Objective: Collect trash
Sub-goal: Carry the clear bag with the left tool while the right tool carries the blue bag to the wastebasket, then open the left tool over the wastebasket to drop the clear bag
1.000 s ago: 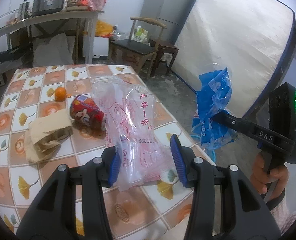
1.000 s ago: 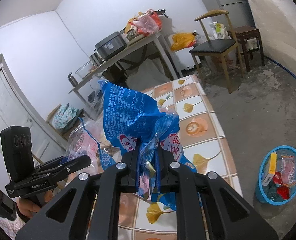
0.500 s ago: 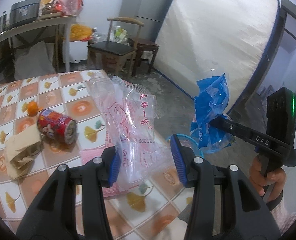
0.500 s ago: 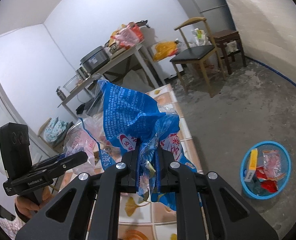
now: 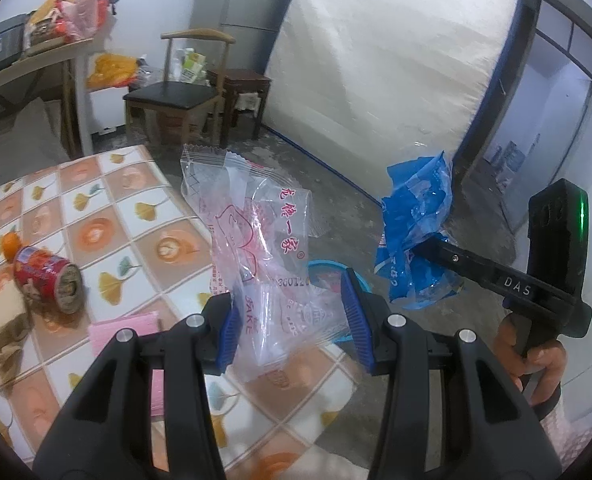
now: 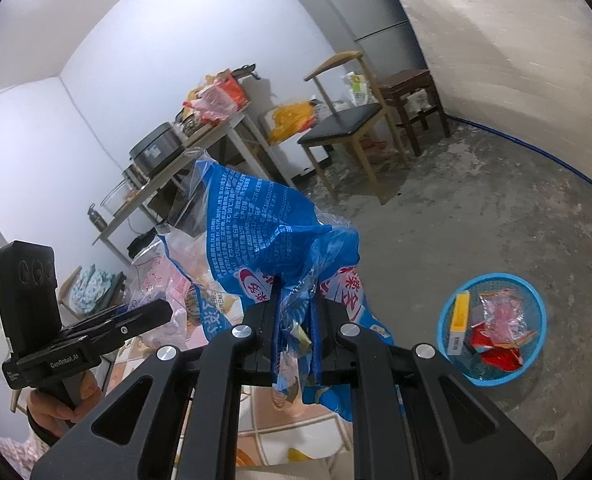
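Observation:
My left gripper [image 5: 292, 320] is shut on a clear plastic bag with pink print [image 5: 256, 240], held up over the table's right edge. My right gripper [image 6: 296, 308] is shut on a crumpled blue plastic bag [image 6: 264, 232], held in the air. The left wrist view shows that blue bag [image 5: 415, 232] off to the right, pinched in the right gripper [image 5: 425, 245] with a hand on its handle. A blue mesh basket [image 6: 495, 278] stands on the concrete floor with several wrappers inside. Its rim [image 5: 323, 265] peeks out behind the clear bag. The left gripper [image 6: 160, 312] appears at the left of the right wrist view.
On the tiled table [image 5: 108, 208] lie a red can [image 5: 50, 282] on its side, an orange [image 5: 10, 242], a brown paper bag [image 5: 0, 328] and a pink sheet [image 5: 128, 332]. A wooden chair [image 5: 176, 96], a stool [image 5: 244, 80] and a leaning mattress [image 5: 375, 60] stand beyond.
Both grippers have swung to the right with their bags, away from the table top and over its edge. The blue basket now looks nearer and larger.

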`<state>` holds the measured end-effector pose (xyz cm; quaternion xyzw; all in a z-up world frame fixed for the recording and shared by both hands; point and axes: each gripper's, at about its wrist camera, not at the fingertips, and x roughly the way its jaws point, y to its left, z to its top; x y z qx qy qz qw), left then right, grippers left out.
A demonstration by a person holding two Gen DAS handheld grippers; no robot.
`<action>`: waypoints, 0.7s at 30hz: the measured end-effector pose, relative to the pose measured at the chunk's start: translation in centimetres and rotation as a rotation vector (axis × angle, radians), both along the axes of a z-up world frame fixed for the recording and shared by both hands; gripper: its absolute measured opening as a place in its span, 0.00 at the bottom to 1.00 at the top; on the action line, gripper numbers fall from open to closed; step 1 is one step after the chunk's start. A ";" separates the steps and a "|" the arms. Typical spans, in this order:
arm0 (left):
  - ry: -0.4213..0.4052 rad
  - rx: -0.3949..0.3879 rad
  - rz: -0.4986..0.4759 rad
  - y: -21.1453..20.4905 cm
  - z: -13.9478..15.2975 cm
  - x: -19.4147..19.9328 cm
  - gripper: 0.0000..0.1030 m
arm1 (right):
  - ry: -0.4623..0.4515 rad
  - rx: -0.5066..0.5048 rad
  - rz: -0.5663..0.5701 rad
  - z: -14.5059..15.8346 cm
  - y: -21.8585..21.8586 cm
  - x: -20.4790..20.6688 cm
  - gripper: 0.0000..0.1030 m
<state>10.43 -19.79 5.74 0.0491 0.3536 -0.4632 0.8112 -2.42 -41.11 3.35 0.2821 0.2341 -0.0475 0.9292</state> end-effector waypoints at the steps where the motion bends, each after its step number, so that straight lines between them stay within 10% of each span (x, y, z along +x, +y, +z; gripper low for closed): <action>1: 0.000 0.002 -0.010 -0.5 0.0 -0.3 0.43 | -0.001 0.004 -0.008 -0.1 -0.3 -0.4 0.12; 21: 0.192 0.129 -0.218 -15.5 -5.7 0.9 0.43 | 0.112 0.062 -0.243 -6.4 -11.0 -6.9 0.12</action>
